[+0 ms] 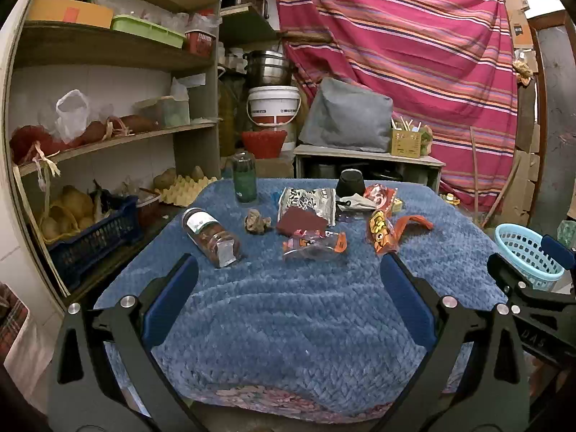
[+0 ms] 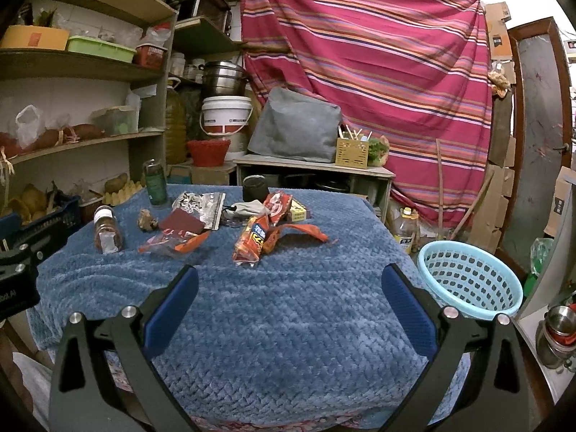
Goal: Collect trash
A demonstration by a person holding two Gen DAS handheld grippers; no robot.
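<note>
— Blue blanket covers the bench [image 2: 288, 306]; wrappers [image 2: 252, 241] lie mid-bench, lettering too blurred to read.
— Both grippers?
— Left gripper [image 1: 288, 270] and right gripper [image 2: 289, 280] gape apart, holding nothing. Basket [image 2: 468, 284] sits right, jar [image 1: 212, 237] left.

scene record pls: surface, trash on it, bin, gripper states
surface: table under blue knitted cloth
trash: orange snack wrapper, crumpled brown paper ball, clear plastic jar lying on its side, silver printed pouch
bin: light blue perforated plastic basket, off the table's right edge
left gripper: open, holding nothing
right gripper: open, holding nothing
</note>
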